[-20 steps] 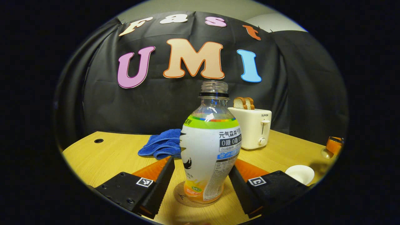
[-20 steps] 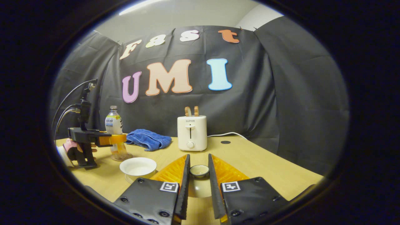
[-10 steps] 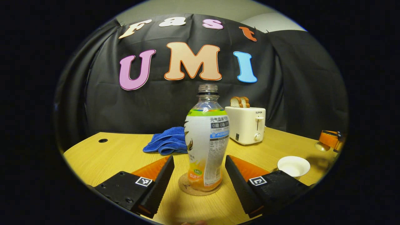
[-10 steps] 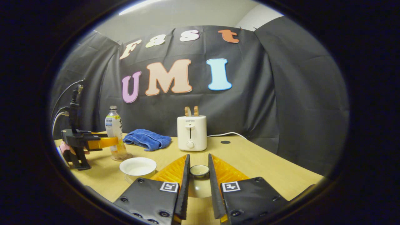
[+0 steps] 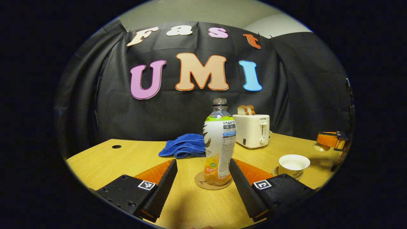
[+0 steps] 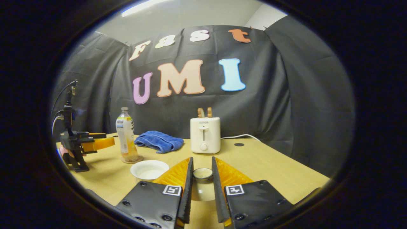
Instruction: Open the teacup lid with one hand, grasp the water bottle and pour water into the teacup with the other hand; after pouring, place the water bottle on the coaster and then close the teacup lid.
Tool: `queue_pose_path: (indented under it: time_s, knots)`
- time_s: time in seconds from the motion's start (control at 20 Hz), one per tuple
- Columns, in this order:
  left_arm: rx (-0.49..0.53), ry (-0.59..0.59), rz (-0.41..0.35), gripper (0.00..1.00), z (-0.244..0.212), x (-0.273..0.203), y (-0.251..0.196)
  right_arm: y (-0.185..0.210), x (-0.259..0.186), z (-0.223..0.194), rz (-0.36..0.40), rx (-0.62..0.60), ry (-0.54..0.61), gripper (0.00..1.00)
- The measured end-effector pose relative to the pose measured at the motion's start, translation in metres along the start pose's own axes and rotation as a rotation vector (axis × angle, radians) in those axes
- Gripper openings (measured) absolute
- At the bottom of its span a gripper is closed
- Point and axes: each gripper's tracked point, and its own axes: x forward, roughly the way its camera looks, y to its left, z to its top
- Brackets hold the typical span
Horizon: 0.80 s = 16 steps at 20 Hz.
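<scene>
blue towel (image 5: 186, 149), white toaster (image 5: 252, 131), white teacup (image 5: 293, 164).

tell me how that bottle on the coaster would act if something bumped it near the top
The water bottle is tall and narrow on a small coaster, so it would probably tip rather than slide. Liquid shows only near its base, so it is likely light. It has no cap, so a fall might spill onto the table.

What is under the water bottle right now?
A round coaster lies under the water bottle, its rim showing around the base; the coaster's middle is covered by the bottle.
</scene>
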Motion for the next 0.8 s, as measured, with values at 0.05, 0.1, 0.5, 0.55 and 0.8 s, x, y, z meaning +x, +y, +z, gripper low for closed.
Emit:
queue_pose_path:
  time_s: [0.05, 0.1, 0.5, 0.55, 0.8]
  knots:
    - [0.0, -0.004, 0.021, 0.95, 0.001, -0.007, 0.006, 0.008, 0.003, -0.001, 0.022, 0.0, 0.002, 0.36]
    - [-0.003, -0.014, 0.039, 0.95, 0.002, -0.013, 0.012, 0.014, 0.006, -0.001, 0.041, 0.0, 0.001, 0.36]
    - [0.0, -0.022, 0.244, 0.95, 0.003, -0.051, 0.06, 0.071, 0.029, -0.003, 0.153, 0.002, 0.01, 0.36]
    - [0.001, -0.021, 0.266, 0.95, 0.003, -0.053, 0.063, 0.079, 0.032, -0.003, 0.166, 0.002, 0.013, 0.36]
    - [0.003, -0.022, 0.326, 0.95, 0.002, -0.058, 0.071, 0.108, 0.046, -0.011, 0.226, -0.007, 0.052, 0.36]
